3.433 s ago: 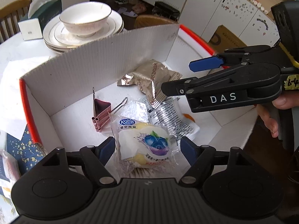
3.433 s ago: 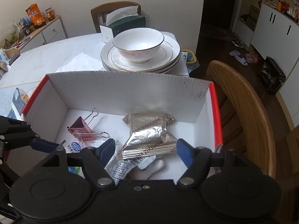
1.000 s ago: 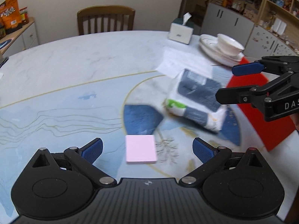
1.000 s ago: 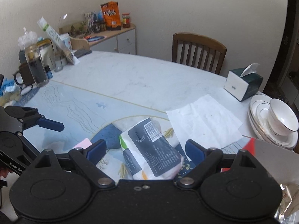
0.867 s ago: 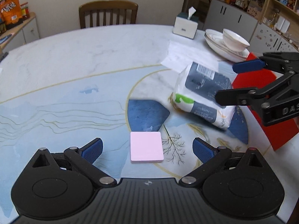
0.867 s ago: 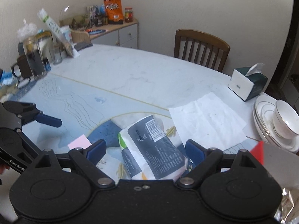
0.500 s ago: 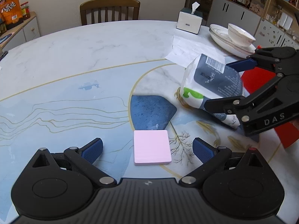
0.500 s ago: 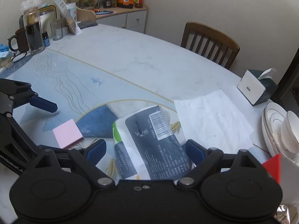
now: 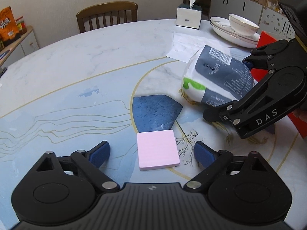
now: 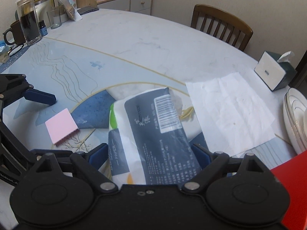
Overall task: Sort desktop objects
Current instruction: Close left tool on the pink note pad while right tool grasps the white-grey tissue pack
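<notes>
A pink sticky-note pad (image 9: 157, 149) lies flat on the table between the open fingers of my left gripper (image 9: 152, 153), which hangs just above it. It also shows in the right wrist view (image 10: 61, 126). A tissue pack (image 10: 151, 134) with a dark label and barcode lies between the open fingers of my right gripper (image 10: 151, 154), with both pads close beside its sides. In the left wrist view the pack (image 9: 216, 76) lies to the right, with the right gripper (image 9: 247, 88) around it.
The red box (image 9: 268, 57) stands at the right table edge. Stacked plates with a bowl (image 9: 238, 28), a tissue box (image 9: 189, 15) and a white paper sheet (image 10: 230, 115) lie beyond. A jar, a mug and glasses (image 10: 28, 26) stand far left. Chairs stand behind the table.
Both grippers left the box and swung to the table. The left has closed in over the pink pad. The right has moved forward and down around the tissue pack.
</notes>
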`<action>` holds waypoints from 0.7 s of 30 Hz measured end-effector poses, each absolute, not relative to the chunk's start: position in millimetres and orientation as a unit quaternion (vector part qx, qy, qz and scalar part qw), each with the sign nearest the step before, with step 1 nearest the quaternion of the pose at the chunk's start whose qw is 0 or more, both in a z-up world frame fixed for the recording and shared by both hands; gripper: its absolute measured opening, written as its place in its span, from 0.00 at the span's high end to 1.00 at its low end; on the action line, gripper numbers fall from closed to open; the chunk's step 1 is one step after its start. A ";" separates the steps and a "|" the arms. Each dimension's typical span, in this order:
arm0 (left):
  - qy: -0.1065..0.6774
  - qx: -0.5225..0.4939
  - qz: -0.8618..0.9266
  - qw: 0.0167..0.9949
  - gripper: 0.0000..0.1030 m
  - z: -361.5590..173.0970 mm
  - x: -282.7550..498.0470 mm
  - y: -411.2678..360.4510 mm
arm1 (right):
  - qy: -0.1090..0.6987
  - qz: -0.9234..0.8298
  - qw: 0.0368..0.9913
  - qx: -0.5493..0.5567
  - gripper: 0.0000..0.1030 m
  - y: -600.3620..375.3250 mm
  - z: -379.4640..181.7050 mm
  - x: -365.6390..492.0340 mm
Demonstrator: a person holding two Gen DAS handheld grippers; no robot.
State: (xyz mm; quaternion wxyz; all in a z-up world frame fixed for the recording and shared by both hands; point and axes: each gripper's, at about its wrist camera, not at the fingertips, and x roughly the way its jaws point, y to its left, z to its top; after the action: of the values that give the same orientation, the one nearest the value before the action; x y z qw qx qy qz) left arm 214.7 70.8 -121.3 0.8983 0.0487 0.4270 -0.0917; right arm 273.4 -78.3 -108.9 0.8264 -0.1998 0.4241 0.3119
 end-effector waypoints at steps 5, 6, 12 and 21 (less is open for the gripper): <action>0.423 0.051 -0.092 0.900 0.21 -119.3 213.9 69.1 | 0.437 0.307 0.825 -0.187 0.13 -81.3 -113.4 275.9; 0.423 0.052 -0.092 0.900 0.22 -118.8 213.5 68.8 | 0.438 0.305 0.825 -0.187 0.14 -81.9 -113.9 275.7; 0.421 0.055 -0.096 0.900 0.44 -115.8 211.6 66.4 | 0.443 0.303 0.826 -0.170 0.26 -84.9 -111.9 276.3; 0.418 0.057 -0.096 0.902 0.60 -114.8 206.7 65.0 | 0.454 0.300 0.827 -0.145 0.36 -88.2 -107.1 268.7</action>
State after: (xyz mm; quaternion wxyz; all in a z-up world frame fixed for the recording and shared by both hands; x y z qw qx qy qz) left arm 206.7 65.0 -114.8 0.9016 0.0568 0.4179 -0.0958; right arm 268.7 -88.2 -107.1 0.8265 -0.1446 0.4536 0.3004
